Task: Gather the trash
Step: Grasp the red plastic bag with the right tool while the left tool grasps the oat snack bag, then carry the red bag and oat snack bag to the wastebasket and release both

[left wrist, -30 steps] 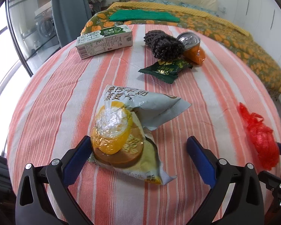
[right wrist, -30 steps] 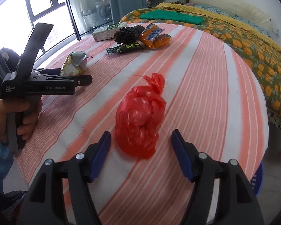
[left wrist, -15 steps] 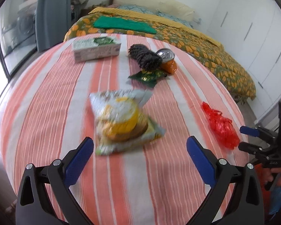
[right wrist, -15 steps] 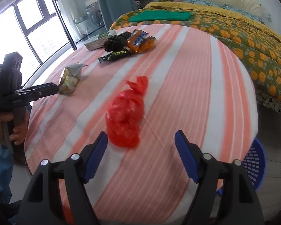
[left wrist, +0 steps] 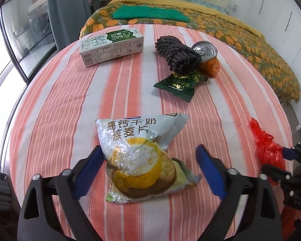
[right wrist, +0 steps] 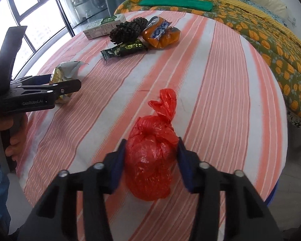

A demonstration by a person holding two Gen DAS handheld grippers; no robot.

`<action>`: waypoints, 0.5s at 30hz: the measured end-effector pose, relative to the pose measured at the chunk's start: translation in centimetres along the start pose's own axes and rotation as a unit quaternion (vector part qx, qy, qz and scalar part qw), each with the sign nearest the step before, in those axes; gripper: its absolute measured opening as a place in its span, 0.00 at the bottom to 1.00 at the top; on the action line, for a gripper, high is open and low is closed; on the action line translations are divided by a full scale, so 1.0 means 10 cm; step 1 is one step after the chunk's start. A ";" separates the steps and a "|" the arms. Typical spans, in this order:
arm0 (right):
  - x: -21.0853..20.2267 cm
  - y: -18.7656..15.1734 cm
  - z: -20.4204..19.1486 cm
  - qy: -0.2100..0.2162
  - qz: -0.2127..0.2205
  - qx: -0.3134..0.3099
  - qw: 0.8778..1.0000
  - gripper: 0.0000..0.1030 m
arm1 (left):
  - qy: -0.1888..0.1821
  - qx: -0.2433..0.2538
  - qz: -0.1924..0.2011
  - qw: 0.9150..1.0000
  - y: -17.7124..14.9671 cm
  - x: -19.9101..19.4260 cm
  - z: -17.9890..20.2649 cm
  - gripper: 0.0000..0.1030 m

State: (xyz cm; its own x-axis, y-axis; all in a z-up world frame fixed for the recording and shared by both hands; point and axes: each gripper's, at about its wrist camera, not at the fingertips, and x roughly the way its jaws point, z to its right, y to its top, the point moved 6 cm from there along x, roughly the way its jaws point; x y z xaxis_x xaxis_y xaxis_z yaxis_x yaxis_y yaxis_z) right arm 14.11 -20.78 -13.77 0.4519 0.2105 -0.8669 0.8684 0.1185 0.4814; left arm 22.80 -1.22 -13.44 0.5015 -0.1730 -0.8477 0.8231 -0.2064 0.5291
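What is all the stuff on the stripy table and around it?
oatmeal packet: 1, silver and yellow, near table edge, between left jaws
red plastic bag: 1, knotted, between right jaws
milk carton: 1, white and green, lying at far side
black foam netting: 1, far side
orange can: 1, crushed, beside netting
green wrapper: 1, before netting
table: 1, orange-and-white striped cloth
bed: 1, floral cover, behind
left gripper: open, has been closing
right gripper: has been closing, squeezing bag

Both hand-held grippers closing in on trash.
Right hand-held gripper (right wrist: 150, 160) jaws narrowed onto red bag (right wrist: 150, 160); left hand-held gripper (left wrist: 148, 168) narrowed w/ oat packet (left wrist: 142, 160) between, one pad touching.
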 end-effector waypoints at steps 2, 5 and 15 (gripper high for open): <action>-0.06 -0.02 0.00 0.012 0.011 0.004 1.000 0.42 | 0.007 0.001 0.005 1.000 0.00 -0.02 -0.02 0.67; -0.17 -0.02 -0.02 0.018 0.027 0.003 0.999 0.42 | -0.003 -0.006 0.018 1.000 -0.01 -0.10 -0.04 0.49; -0.43 -0.10 0.04 0.041 0.058 0.006 0.998 0.42 | -0.075 0.009 0.037 0.996 -0.19 -0.40 0.51 0.40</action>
State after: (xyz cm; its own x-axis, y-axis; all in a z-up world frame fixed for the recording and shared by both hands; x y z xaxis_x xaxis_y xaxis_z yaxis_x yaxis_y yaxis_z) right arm 11.38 -22.16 -10.60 0.5312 0.2999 -0.7924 0.8145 0.0770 0.5751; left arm 17.81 -5.04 -10.84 0.5135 -0.3302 -0.7921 0.7803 -0.2043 0.5910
